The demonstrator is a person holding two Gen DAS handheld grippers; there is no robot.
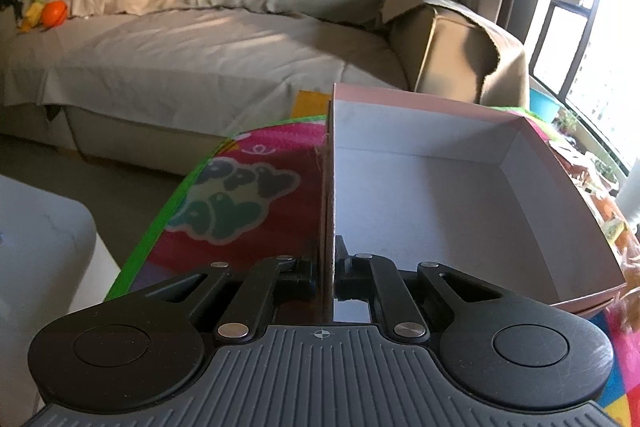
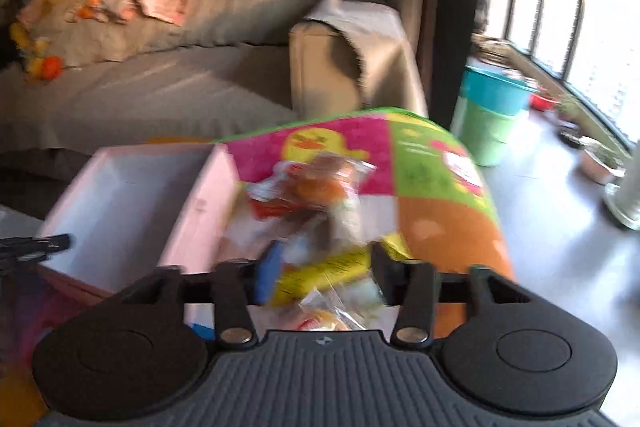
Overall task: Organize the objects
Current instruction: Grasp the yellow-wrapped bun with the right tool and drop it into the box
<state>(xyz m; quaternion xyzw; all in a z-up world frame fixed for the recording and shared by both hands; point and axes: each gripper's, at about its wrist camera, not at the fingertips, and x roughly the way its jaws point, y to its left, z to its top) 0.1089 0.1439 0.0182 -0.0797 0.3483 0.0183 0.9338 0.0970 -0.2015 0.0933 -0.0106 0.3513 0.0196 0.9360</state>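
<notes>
A pink box with a white, bare inside lies on a colourful play mat. My left gripper is shut on the box's left wall, one finger on each side of it. In the blurred right wrist view, the same box lies at the left, and my left gripper's dark fingers show at its near corner. My right gripper is shut on a yellow packet, with something blue beside its left finger. Beyond it, a heap of clear-wrapped snack packets lies on the mat just right of the box.
A beige sofa strewn with clothes and toys stands behind the mat. Stacked teal and green buckets stand on the floor by the window at the right. A white object sits at the left, near my left gripper.
</notes>
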